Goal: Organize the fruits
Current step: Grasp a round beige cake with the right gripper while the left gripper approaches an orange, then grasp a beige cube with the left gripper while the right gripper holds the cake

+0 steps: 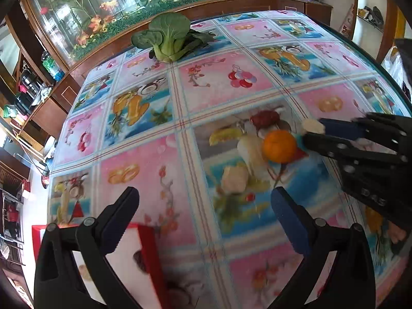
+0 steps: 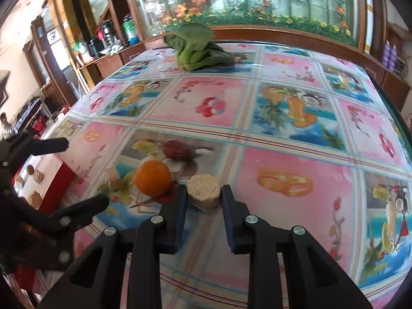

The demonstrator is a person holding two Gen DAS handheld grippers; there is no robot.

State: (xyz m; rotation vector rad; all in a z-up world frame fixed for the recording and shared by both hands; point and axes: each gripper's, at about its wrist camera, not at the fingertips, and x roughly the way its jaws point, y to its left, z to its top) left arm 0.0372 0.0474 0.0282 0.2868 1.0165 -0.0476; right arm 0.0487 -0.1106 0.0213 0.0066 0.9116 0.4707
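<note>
We pinch the grain cake (image 2: 204,190) in our right gripper (image 2: 204,200); left gripper (image 1: 203,206) spread near the orange (image 1: 279,146), likely next.

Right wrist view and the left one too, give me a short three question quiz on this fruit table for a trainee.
1. True or false: the right tongs are closed on the orange.
2. Multiple choice: where does the bok choy lie? A) at the table's far edge B) inside the red box C) between the left tongs
3. Fill in: the pale round rice cake sits between the right tongs, just to the ____ of the orange in the right wrist view.

Key: 1 false, they flank the rice cake and the orange sits free on the tablecloth. 2 A. 3 right.
</note>
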